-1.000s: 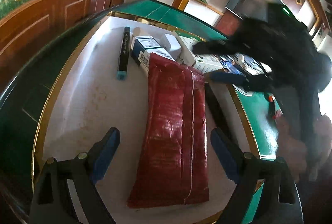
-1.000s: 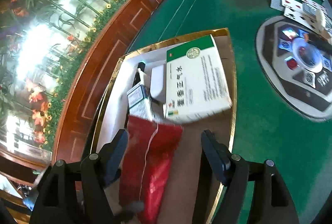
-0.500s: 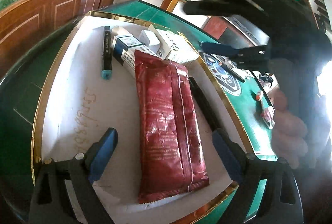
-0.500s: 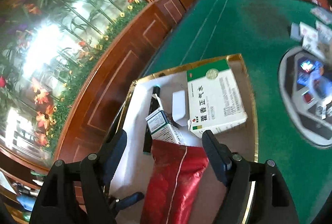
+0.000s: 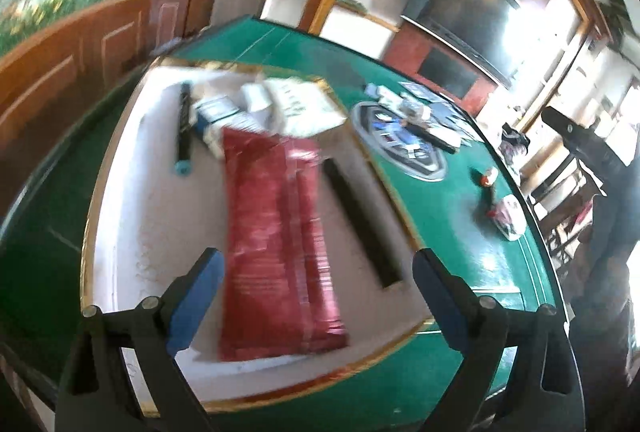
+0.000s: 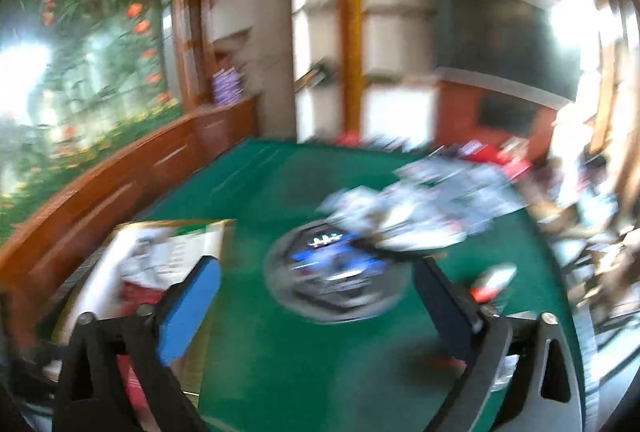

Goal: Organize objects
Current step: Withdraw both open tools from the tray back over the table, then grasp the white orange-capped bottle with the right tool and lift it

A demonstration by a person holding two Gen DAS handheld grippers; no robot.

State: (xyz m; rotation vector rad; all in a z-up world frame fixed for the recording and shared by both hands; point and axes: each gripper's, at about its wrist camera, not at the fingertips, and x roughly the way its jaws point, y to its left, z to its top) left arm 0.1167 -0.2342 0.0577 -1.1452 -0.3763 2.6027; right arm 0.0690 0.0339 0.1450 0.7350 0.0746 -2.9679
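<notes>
A white tray with a gold rim (image 5: 120,224) lies on the green table. In it are a long red packet (image 5: 272,240), a black marker with a teal cap (image 5: 184,127), a black bar (image 5: 360,224), a blue-and-white box (image 5: 218,115) and a white box with a green band (image 5: 304,107). My left gripper (image 5: 316,268) is open and empty, raised over the tray's near end. My right gripper (image 6: 316,276) is open and empty, above the green felt right of the tray (image 6: 120,252). The right wrist view is blurred.
A round console (image 5: 404,143) sits at the table's middle with playing cards (image 5: 424,103) around it; it also shows in the right wrist view (image 6: 332,280). A small red-and-white item (image 5: 488,177) and a white wrapped item (image 5: 510,218) lie on the felt at right. Wood panelling stands at left.
My right gripper has swung right, away from the tray and out over the felt. My left gripper has pulled back and risen a little. Both stay open.
</notes>
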